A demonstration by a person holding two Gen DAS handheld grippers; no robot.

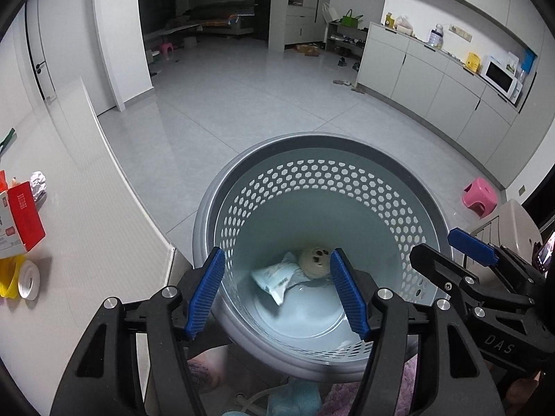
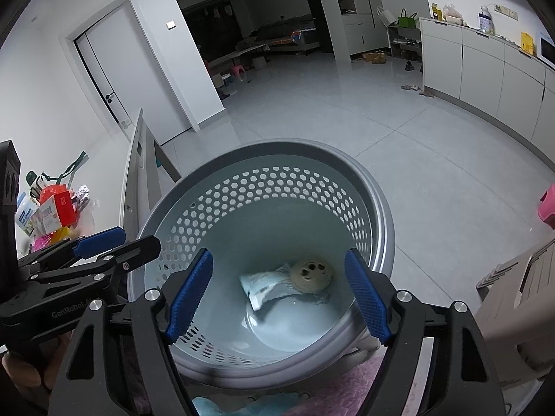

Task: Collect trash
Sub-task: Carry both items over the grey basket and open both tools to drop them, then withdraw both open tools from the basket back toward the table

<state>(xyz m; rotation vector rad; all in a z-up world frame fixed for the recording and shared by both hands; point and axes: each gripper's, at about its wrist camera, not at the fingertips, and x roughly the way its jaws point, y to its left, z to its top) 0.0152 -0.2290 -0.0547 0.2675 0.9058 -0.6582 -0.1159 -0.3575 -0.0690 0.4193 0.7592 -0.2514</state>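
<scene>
A grey perforated bin (image 1: 242, 173) stands on the floor below both grippers; it also shows in the right wrist view (image 2: 378, 187). In its bottom lie a light blue wrapper (image 1: 274, 277) (image 2: 263, 286) and a beige round lump with holes (image 1: 314, 261) (image 2: 310, 275). My left gripper (image 1: 277, 298) is open and empty over the bin's near rim. My right gripper (image 2: 279, 298) is open and empty over the bin too. More trash sits on the table at the left: a red and white box (image 1: 20, 222) (image 2: 57, 213), crumpled foil (image 1: 38, 183) (image 2: 83, 194) and a tape roll (image 1: 29, 279).
A white table (image 1: 86, 208) edge runs along the left. A pink stool (image 1: 480, 196) and a beige cabinet (image 2: 520, 305) stand at the right. White cupboards (image 1: 433, 79) line the far right wall. Tiled floor (image 1: 242, 97) lies beyond the bin. Pink and blue cloth lies below the grippers.
</scene>
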